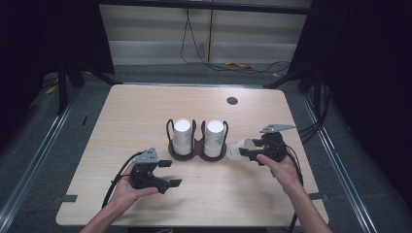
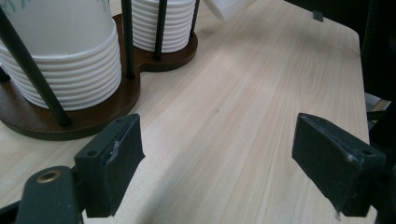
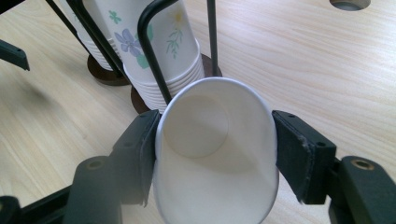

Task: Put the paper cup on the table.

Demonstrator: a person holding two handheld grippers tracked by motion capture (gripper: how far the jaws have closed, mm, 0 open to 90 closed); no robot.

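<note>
A dark wooden holder [image 1: 196, 152] with black wire loops carries two stacks of upturned paper cups, a left stack [image 1: 182, 137] and a right stack [image 1: 214, 138] printed with flowers. My right gripper [image 1: 246, 151] is shut on a single white paper cup [image 1: 239, 149], lying on its side just right of the holder. In the right gripper view the cup [image 3: 215, 149] is squeezed oval between the pads, its mouth facing the camera. My left gripper [image 1: 169, 173] stands open in front of the holder's left stack, with nothing between its jaws [image 2: 215, 172].
A round grommet hole [image 1: 232, 100] sits in the table's far right part. The light wooden table [image 1: 145, 107] has dark floor all around, with cables on the floor at the back and right. The holder base [image 2: 70, 122] lies close ahead of my left jaws.
</note>
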